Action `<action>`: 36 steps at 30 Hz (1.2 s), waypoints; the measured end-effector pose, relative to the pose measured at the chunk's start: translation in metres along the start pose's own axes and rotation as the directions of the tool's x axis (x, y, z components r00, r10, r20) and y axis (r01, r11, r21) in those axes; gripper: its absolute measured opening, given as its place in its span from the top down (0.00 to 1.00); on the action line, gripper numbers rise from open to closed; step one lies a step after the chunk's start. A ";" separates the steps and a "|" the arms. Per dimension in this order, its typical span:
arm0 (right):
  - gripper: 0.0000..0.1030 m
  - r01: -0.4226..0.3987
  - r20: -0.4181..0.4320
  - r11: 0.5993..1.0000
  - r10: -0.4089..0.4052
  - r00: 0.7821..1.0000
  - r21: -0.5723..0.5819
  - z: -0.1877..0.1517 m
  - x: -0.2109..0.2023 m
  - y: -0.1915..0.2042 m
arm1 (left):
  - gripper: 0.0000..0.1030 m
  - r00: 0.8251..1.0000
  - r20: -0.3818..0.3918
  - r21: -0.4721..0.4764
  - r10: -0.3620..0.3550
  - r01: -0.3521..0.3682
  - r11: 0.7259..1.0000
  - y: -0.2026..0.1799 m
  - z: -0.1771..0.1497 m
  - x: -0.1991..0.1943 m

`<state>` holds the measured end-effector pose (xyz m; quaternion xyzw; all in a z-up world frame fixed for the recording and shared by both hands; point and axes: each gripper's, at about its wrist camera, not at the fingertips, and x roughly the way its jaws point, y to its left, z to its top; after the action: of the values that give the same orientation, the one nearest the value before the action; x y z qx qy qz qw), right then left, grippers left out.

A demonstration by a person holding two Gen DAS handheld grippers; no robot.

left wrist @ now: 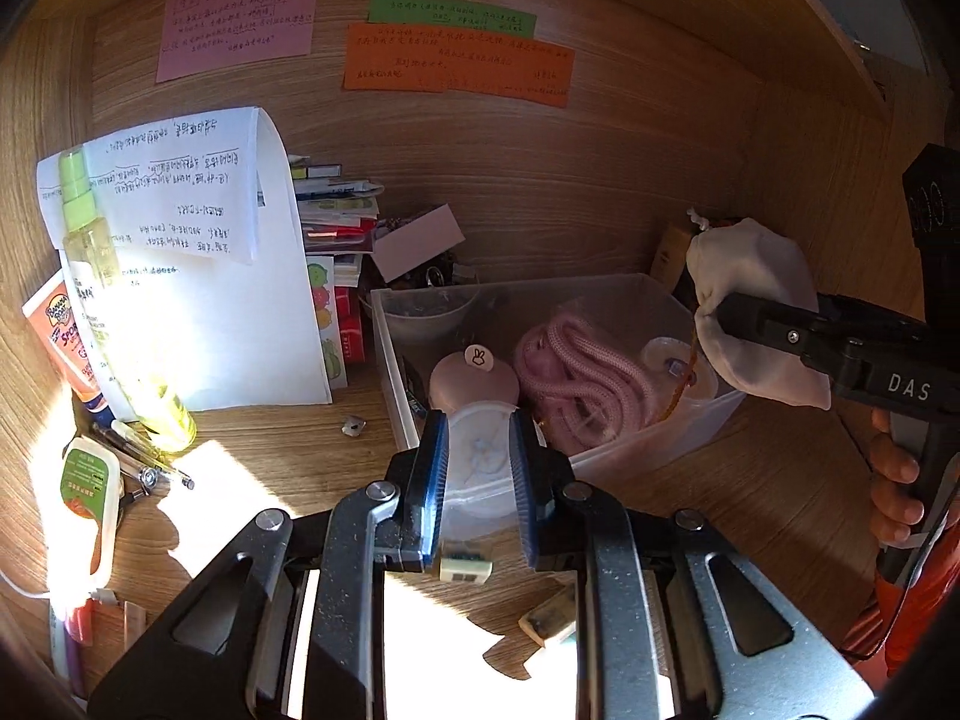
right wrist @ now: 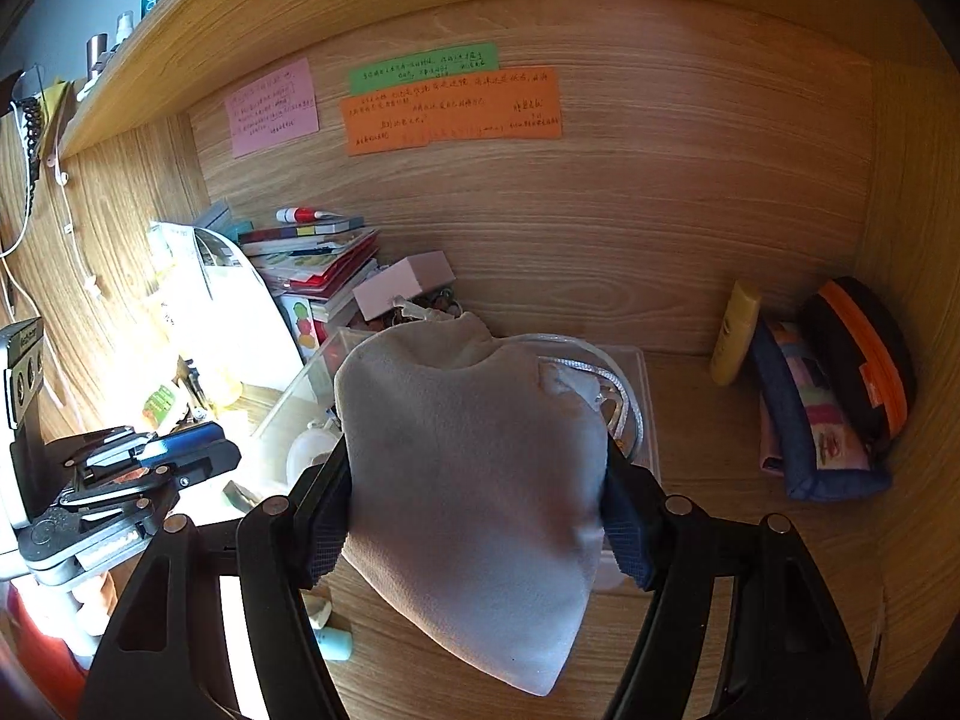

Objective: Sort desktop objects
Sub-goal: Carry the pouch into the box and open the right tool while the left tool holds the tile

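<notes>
My left gripper [left wrist: 478, 427] is shut on a small clear packet [left wrist: 480, 474] with a white round thing inside, held just in front of the clear plastic bin [left wrist: 606, 285]. In the bin lie a coiled pink cord [left wrist: 576, 372], a pink round object [left wrist: 474, 381] and other small items. My right gripper [right wrist: 474, 456] is shut on a pale grey drawstring pouch [right wrist: 474, 498], which hangs above the bin's right end. From the left wrist view the pouch [left wrist: 750, 276] and the right gripper [left wrist: 720, 303] show at the right. The left gripper [right wrist: 222, 447] appears at the left of the right wrist view.
Left of the bin stand a yellow-green spray bottle [left wrist: 90, 276], an orange sunscreen tube [left wrist: 60, 330], handwritten papers [left wrist: 198, 228] and a book stack [left wrist: 336, 222]. Pens [left wrist: 144, 462] and an eraser [left wrist: 549, 615] lie on the desk. A yellow tube [right wrist: 735, 330] and two pouches [right wrist: 810, 426] fill the right corner.
</notes>
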<state>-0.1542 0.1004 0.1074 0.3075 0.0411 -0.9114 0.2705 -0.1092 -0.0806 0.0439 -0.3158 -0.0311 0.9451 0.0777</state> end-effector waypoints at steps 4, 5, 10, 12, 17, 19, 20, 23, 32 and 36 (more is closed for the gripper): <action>0.34 -0.012 -0.009 1.000 0.012 1.000 -0.006 0.010 0.018 0.002 | 0.81 1.000 0.001 0.002 0.012 -0.012 1.000 0.003 0.012 0.009; 0.34 -0.016 -0.016 1.000 0.016 1.000 -0.006 0.011 0.023 0.002 | 0.81 1.000 -0.007 -0.001 0.007 -0.007 1.000 0.005 0.012 0.012; 0.34 -0.033 -0.061 0.999 0.032 0.998 -0.012 0.010 0.048 0.006 | 0.81 0.999 -0.053 -0.006 -0.013 0.013 1.000 0.010 -0.002 0.014; 0.34 -0.035 -0.079 0.999 0.033 0.996 -0.017 0.008 0.057 0.007 | 0.80 0.997 -0.070 0.009 -0.012 0.012 1.000 0.010 -0.012 0.012; 0.34 -0.046 -0.123 0.999 0.045 0.991 -0.006 0.004 0.074 0.008 | 0.79 0.992 -0.122 0.042 -0.017 0.023 0.999 0.008 -0.036 0.009; 0.34 -0.043 -0.132 0.999 0.041 0.990 -0.013 0.003 0.079 0.011 | 0.79 0.989 -0.149 0.048 -0.017 0.025 0.999 0.008 -0.045 0.011; 0.34 -0.038 -0.133 0.999 0.035 0.991 -0.021 0.003 0.080 0.013 | 0.79 0.987 -0.159 0.055 -0.024 0.034 0.998 0.007 -0.050 0.012; 0.34 -0.022 -0.128 0.999 0.016 0.992 -0.044 0.004 0.081 0.020 | 0.79 0.980 -0.194 0.067 -0.042 0.056 0.996 0.005 -0.061 0.015; 0.34 0.025 -0.154 0.993 -0.043 0.987 -0.116 0.003 0.102 0.038 | 0.62 0.968 -0.234 0.067 -0.095 0.113 0.991 -0.001 -0.076 0.022; 0.33 0.047 -0.166 0.988 -0.072 0.983 -0.147 -0.001 0.113 0.043 | 0.62 0.966 -0.235 0.056 -0.108 0.124 0.991 0.001 -0.076 0.023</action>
<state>-0.2064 0.0112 0.0452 0.3631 0.1384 -0.8840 0.2600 -0.0820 -0.0770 -0.0305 -0.4187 -0.0071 0.8961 0.1471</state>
